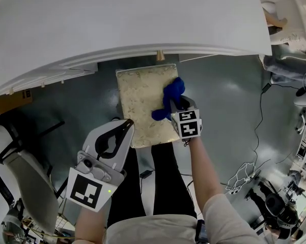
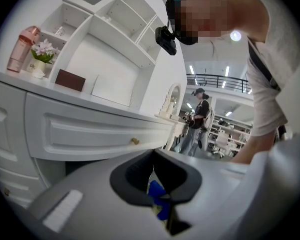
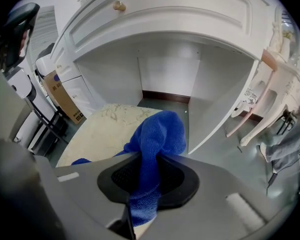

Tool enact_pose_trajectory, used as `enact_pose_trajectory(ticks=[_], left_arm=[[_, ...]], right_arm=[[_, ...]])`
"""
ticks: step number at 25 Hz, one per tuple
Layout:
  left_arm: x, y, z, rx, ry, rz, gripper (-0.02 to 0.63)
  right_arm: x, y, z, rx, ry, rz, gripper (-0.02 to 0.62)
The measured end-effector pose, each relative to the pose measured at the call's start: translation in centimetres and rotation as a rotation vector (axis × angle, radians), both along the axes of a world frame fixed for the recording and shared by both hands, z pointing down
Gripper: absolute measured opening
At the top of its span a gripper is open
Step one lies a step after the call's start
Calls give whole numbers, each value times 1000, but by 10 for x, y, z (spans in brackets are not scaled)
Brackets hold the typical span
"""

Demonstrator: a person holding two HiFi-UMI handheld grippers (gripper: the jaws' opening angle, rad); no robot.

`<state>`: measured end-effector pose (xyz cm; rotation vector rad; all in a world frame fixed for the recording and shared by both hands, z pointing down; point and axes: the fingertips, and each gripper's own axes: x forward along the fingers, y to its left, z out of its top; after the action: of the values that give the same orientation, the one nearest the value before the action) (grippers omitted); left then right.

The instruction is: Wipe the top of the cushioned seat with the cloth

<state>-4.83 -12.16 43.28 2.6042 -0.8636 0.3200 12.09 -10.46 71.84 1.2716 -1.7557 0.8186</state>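
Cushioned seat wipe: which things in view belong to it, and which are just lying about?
Job in hand: blue cloth; cushioned seat; right hand-held gripper, shut on the cloth.

Lying about: white dressing table; cardboard box; pink bottle; flowers; left hand-held gripper, empty.

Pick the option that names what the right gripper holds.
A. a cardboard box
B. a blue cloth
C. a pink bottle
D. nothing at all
B: in the right gripper view, the jaws of the right gripper are closed on the blue cloth, which bunches up above them over the cushioned seat.
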Motion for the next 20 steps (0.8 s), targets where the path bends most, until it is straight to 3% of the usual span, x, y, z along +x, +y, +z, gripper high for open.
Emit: enact_pose_trajectory(ticks=[11, 20], left_arm=[[-32, 3, 2, -1, 3, -8, 0], [-62, -2, 0, 6, 15, -33, 0]], right_arm=[[-10, 1, -2, -14, 69, 11, 67], [-77, 1, -3, -4, 39, -66, 66]])
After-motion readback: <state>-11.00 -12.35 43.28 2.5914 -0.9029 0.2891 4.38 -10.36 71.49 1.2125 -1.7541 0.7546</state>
